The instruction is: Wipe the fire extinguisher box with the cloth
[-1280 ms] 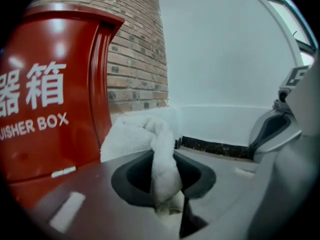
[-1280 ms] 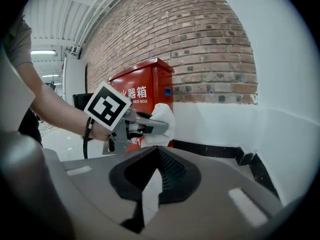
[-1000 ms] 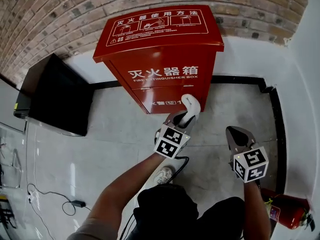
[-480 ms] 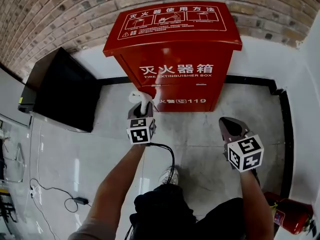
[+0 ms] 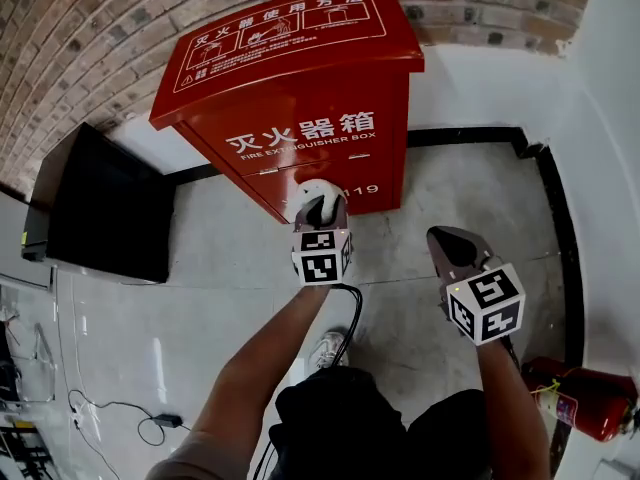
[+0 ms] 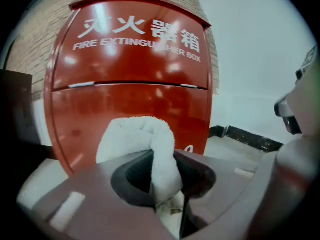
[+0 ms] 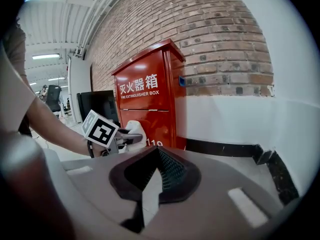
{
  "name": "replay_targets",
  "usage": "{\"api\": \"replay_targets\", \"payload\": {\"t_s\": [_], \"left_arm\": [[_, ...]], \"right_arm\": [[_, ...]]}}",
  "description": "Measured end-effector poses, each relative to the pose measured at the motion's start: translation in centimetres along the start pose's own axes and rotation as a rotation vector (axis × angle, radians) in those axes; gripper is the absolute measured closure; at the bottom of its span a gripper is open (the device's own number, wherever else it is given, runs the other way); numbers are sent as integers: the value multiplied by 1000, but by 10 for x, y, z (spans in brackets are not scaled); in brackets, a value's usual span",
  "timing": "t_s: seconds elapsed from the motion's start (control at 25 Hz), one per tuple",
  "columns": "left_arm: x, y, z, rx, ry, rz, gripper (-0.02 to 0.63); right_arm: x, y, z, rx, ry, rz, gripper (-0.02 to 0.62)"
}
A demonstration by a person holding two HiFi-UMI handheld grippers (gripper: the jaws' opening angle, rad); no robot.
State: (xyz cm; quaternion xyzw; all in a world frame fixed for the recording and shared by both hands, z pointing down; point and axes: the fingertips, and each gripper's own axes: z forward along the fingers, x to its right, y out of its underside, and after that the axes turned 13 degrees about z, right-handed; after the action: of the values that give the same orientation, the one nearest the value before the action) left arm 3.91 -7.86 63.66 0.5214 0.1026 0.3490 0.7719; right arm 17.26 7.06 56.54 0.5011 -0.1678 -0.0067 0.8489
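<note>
White cloth (image 5: 306,194) lengthwise in left gripper (image 5: 326,212), pointing at upright red box (image 5: 300,98)

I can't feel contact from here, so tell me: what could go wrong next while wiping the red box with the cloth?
1. The left gripper pinches only a narrow fold of the cloth; dragging on the fire extinguisher box might pull it free.
2. A black cable loops beside the person's shoe; a step could snag it.

A bunched white cloth (image 5: 310,196) sits at the lower front of the upright red fire extinguisher box (image 5: 330,98).
</note>
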Motion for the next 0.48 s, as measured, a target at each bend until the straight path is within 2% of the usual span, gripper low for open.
{"api": "replay_targets", "payload": {"t_s": [0.24, 0.36, 0.48], "left_arm": [[92, -26, 38, 38, 176, 27, 515], [134, -34, 54, 55, 281, 87, 515], [165, -39, 51, 97, 432, 178, 515]], "right_arm": [[24, 12, -26, -16, 85, 14, 571], [34, 11, -36, -10, 118, 26, 571], [34, 8, -36, 2, 122, 26, 571]]}}
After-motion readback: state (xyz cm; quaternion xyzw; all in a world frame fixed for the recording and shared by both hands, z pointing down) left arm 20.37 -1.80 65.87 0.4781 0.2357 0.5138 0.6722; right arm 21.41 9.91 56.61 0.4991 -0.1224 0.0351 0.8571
